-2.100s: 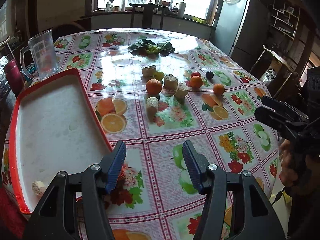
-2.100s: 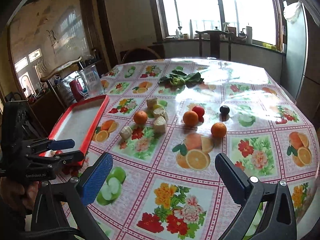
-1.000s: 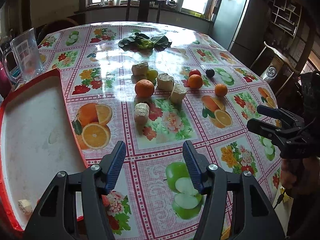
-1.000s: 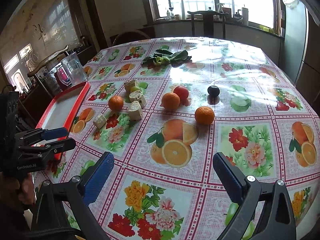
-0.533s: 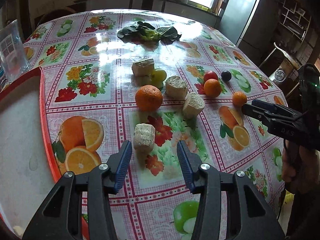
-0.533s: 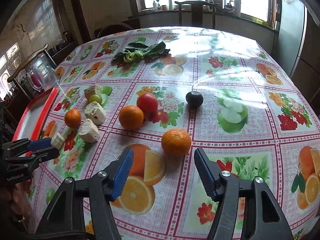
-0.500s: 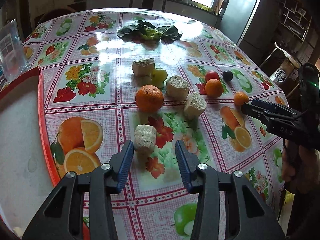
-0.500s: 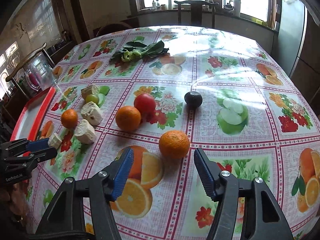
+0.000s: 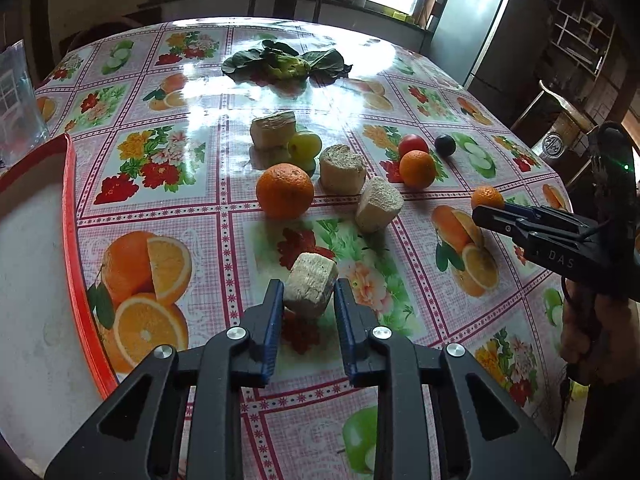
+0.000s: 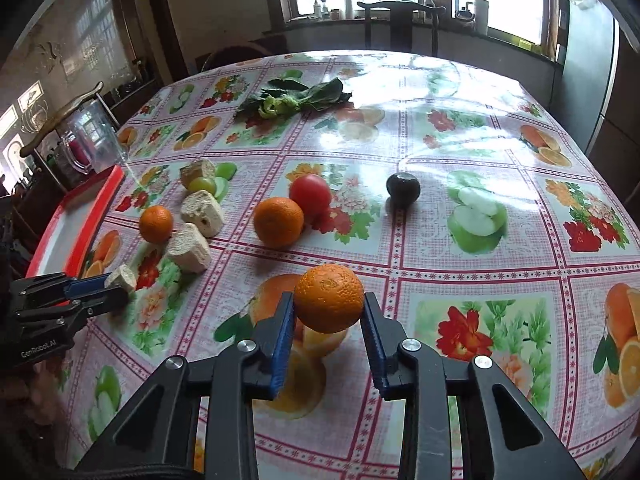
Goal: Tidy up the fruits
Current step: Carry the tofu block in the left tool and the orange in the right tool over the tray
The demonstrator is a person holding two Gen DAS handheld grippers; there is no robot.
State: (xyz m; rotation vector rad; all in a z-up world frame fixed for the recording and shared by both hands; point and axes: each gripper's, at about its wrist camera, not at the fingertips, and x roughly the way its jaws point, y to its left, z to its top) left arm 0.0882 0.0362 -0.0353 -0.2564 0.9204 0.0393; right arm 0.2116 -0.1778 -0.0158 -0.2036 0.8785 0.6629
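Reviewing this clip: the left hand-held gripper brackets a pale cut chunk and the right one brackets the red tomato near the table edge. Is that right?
Not quite. The left hand-held gripper does bracket the pale cut chunk, but the right hand-held gripper brackets an orange, not the tomato, which sits farther back beside another orange. The right wrist view shows this.

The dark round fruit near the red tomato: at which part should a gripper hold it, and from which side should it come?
Grip the dark round fruit across its widest middle, one finger on each flank. It is near spherical, so a grip higher or lower would likely slip. Come from the near, open side: bare tablecloth lies there, while the red tomato sits apart to its left.
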